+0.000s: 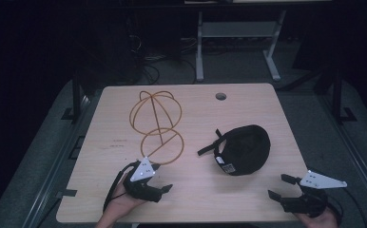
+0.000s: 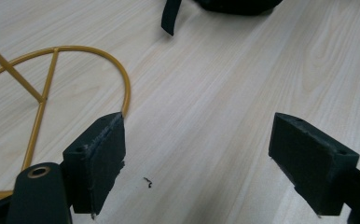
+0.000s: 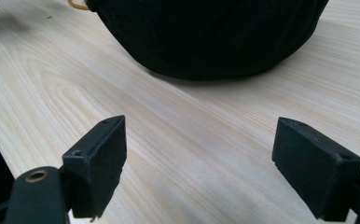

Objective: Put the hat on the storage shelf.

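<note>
Black cap (image 1: 243,148) lies right of centre on the table (image 1: 248,102), beside a gold wire hat stand (image 1: 157,126).
Soft, light cloth: pinch its rim. Right gripper (image 1: 279,188) and left gripper (image 1: 160,178) gape, 2 jaws apart, empty.

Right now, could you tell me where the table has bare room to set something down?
Bare wood lies along the near edge between the left tongs and right tongs, and at the far right corner behind the black cap. Around the wire stand it is crowded.

Black cap (image 1: 243,149) flat on table, beside upright gold wire stand (image 1: 157,124).
</note>
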The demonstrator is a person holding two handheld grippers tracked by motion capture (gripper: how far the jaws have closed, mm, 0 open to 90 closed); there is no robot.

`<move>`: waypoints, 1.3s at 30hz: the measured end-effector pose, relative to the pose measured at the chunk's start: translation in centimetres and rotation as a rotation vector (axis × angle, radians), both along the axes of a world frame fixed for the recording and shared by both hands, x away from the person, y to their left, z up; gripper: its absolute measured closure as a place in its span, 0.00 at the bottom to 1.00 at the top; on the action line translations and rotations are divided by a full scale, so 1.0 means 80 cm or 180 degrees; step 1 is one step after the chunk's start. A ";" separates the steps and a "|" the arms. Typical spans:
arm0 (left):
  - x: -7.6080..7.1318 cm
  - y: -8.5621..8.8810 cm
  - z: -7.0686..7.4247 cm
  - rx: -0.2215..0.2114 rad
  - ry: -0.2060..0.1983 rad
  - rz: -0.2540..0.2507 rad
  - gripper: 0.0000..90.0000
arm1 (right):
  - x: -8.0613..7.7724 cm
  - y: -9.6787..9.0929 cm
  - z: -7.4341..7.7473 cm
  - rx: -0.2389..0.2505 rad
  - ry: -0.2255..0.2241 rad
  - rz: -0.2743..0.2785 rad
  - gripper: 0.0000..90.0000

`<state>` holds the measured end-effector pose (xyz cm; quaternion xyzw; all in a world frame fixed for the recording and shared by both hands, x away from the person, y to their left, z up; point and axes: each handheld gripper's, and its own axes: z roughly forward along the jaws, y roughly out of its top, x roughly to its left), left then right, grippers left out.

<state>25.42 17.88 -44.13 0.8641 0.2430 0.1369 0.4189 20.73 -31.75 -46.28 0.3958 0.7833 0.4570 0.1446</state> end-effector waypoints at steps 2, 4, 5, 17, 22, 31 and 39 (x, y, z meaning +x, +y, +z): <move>0.001 -0.001 -0.001 0.0034 -0.0005 -0.0006 0.21 | 0.001 -0.001 -0.001 0.0002 0.0019 -0.0005 0.19; 0.002 -0.001 -0.002 0.0070 0.0003 -0.0007 0.19 | 0.001 -0.001 -0.001 0.0015 0.0031 -0.0002 0.19; 0.002 -0.001 -0.002 0.0039 0.0022 0.0007 0.19 | 0.001 -0.001 -0.001 0.0020 0.0030 0.0002 0.19; 0.000 -0.011 0.001 0.0032 0.0068 -0.0103 0.19 | 0.000 0.006 0.003 0.0075 0.0024 0.0010 0.17; 0.001 -0.022 0.004 -0.0015 0.0124 -0.0164 0.19 | 0.001 0.008 0.001 0.0062 0.0023 0.0050 0.16; 0.005 -0.035 0.008 -0.0043 0.0218 -0.0237 0.19 | 0.000 0.008 0.000 0.0054 0.0019 0.0081 0.16; 0.008 -0.062 0.030 -0.0056 0.0095 -0.0412 0.19 | -0.002 0.006 0.002 0.0098 -0.0031 0.0038 0.16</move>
